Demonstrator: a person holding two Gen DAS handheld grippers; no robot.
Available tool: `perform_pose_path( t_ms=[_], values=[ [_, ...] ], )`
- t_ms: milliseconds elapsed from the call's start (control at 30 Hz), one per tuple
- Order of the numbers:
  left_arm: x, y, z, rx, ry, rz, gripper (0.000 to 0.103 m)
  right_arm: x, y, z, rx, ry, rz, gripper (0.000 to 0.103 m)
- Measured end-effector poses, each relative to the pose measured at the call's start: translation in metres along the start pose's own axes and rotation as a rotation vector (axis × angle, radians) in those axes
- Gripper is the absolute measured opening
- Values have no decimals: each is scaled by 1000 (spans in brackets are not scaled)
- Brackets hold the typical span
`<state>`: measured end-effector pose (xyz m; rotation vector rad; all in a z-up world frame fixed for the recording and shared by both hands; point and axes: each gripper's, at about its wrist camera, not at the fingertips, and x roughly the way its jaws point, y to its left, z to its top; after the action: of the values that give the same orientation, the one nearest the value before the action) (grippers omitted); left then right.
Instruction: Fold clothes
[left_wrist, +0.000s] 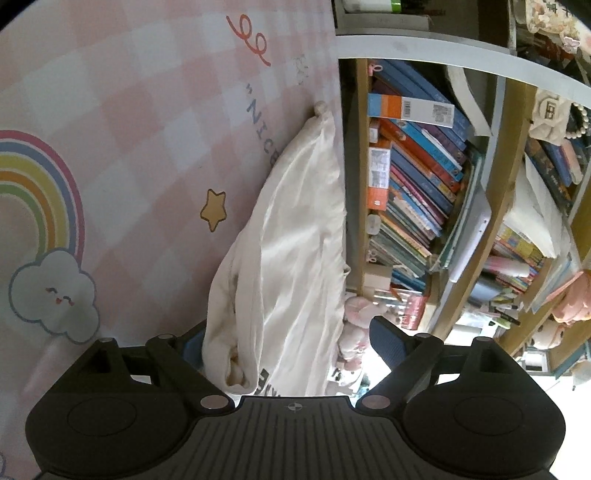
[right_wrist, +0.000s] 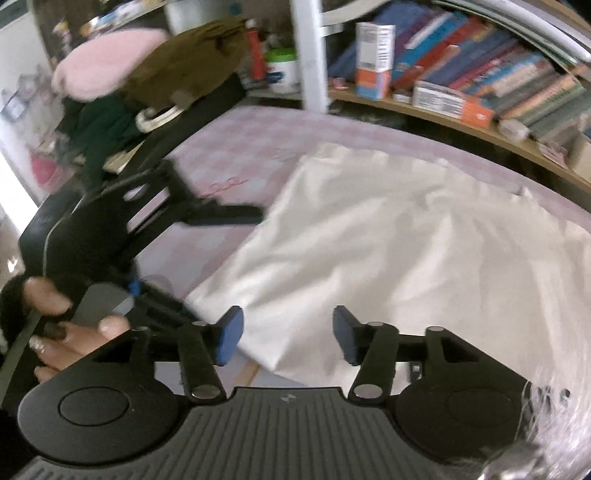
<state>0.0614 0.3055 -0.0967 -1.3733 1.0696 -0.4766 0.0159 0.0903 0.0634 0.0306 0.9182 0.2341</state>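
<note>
left tongs (left_wrist: 291, 347) sit spread wide, blue pads far apart, and a bunched fold of the white garment (left_wrist: 291, 236) lies in the gap between them; whether the left pad, half hidden behind the cloth, touches it i cannot tell, while the right pad (left_wrist: 388, 343) is clear of the fabric; the garment runs straight ahead of these tongs in a long rumpled strip along the edge of the pink checked table cover (left_wrist: 129, 147), dark printed letters showing at its near end; to the left of the tongs the cover shows a rainbow (left_wrist: 40, 184), a smiling cloud (left_wrist: 55, 291) and a yellow star (left_wrist: 214, 208); to the right, past the cloth's edge, a bookshelf (left_wrist: 417, 177) packed with leaning books; over on the right wrist view, the right tongs (right_wrist: 288, 338) are released too, both blue pads hovering over the near corner of the white garment (right_wrist: 406, 240), gripping nothing; the cloth spreads ahead and to the right of them, fairly flat with soft wrinkles; ahead-left the other black tool (right_wrist: 155, 206) pokes toward the cloth's left edge, blurred; a hand (right_wrist: 62, 325) wraps its handle at far left; books (right_wrist: 480, 81) line the shelf beyond.
</note>
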Motion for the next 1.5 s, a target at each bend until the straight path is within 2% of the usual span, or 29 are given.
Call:
perform_pose_path(
  t_ms=[100,133,267,567,700,1000,1267,1333,1400,1433,1500],
  values=[
    [1,0,0,7,2,48,75,-3,-20,10,48,2,-44,60],
    [1,0,0,9,3,59,73,-3,-26,15,62,6,-64,65],
    [0,3,0,8,0,90,62,5,-46,35,95,36,-126,70],
    [0,4,0,19,15,89,62,41,-53,60,29,101,-215,75],
    [1,3,-1,26,17,91,62,50,-46,63,-2,123,-216,78],
    [1,6,0,25,20,73,63,69,-23,68,-77,164,-217,79],
    [0,7,2,24,25,73,61,83,-19,71,-94,193,-227,80],
    [0,7,1,25,25,74,53,86,-20,73,-89,203,-227,81],
    [0,7,0,33,20,84,20,91,-21,77,-75,215,-221,82],
    [1,6,-1,45,18,91,14,93,-22,81,-65,222,-215,82],
    [3,-6,-6,123,18,91,11,100,-24,94,-44,236,-200,82]
  ],
)
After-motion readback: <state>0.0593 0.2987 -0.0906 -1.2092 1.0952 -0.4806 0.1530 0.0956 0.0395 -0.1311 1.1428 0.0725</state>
